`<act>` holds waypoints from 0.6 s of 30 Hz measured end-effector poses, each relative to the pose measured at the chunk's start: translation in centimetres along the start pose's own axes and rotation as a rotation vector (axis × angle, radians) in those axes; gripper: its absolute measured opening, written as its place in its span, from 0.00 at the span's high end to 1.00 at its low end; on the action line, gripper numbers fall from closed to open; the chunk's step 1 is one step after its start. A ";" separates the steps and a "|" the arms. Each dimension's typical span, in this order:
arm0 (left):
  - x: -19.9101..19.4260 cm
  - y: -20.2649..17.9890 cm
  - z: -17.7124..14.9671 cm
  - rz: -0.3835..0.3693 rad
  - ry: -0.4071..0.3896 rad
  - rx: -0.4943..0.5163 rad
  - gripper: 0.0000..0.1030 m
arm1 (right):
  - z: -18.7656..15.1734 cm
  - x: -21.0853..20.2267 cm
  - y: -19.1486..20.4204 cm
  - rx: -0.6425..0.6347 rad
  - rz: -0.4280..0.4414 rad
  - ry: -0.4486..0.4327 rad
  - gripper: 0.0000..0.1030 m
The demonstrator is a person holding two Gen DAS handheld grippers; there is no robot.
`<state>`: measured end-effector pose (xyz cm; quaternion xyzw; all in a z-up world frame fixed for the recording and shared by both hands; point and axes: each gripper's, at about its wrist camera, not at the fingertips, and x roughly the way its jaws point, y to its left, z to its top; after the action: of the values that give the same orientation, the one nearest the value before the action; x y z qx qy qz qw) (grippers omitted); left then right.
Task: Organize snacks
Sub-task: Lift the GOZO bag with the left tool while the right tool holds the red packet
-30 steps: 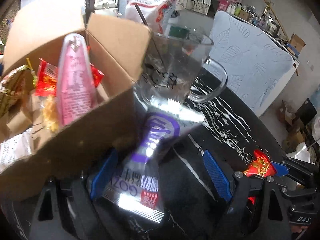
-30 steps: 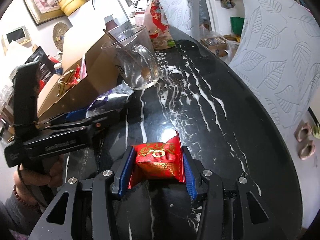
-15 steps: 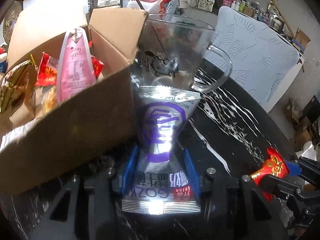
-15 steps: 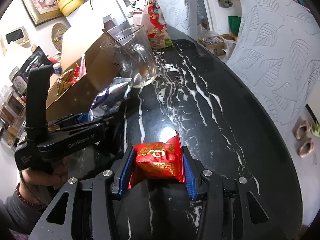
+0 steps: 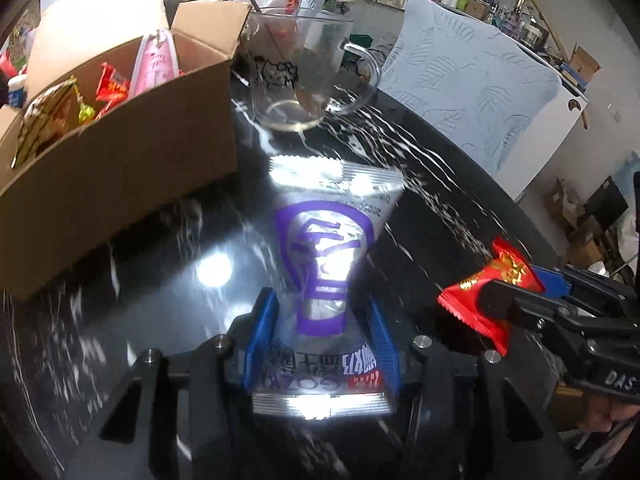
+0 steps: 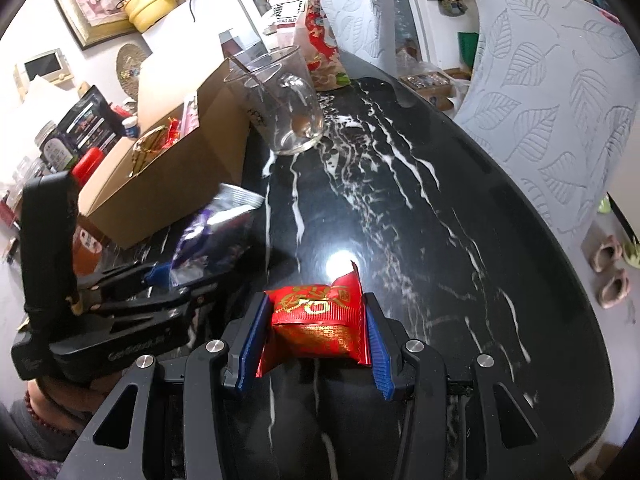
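Observation:
My left gripper (image 5: pixel 320 336) is shut on a silver and purple snack packet (image 5: pixel 328 240) and holds it above the black marble table (image 5: pixel 160 248), right of the cardboard box (image 5: pixel 120 128). The packet also shows in the right wrist view (image 6: pixel 216 228). My right gripper (image 6: pixel 316 332) is shut on a red and gold snack packet (image 6: pixel 320 320), which shows at the right in the left wrist view (image 5: pixel 492 288). The box (image 6: pixel 176 184) holds several snacks, among them a pink pouch (image 5: pixel 154 64) and red wrappers (image 5: pixel 114 86).
A glass mug (image 5: pixel 304 76) with a stick in it stands just beyond the box (image 6: pixel 280 104). A large red and white snack bag (image 6: pixel 308 20) stands behind it. Chairs with grey leaf-pattern covers (image 6: pixel 560 92) flank the table's right edge.
My left gripper closed on the silver packet, then pulled back from the box and mug with it. My right gripper kept its hold on the red packet and stayed low over the table.

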<state>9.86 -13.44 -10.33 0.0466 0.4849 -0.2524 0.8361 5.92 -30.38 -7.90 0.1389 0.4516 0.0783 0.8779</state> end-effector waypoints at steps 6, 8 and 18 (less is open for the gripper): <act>-1.2 0.1 -1.5 -0.017 0.019 0.010 0.55 | -1.6 -0.9 0.0 -0.006 -0.011 0.012 0.56; -1.2 0.0 -1.6 -0.014 0.016 0.026 0.55 | -2.0 -0.9 0.2 -0.011 -0.010 0.023 0.56; 0.6 -0.6 -0.3 0.069 -0.039 0.111 0.49 | -2.8 -1.2 0.2 0.012 -0.008 0.029 0.56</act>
<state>9.63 -14.05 -10.86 0.1048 0.4520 -0.2510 0.8495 3.00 -30.07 -8.49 0.1411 0.4655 0.0742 0.8706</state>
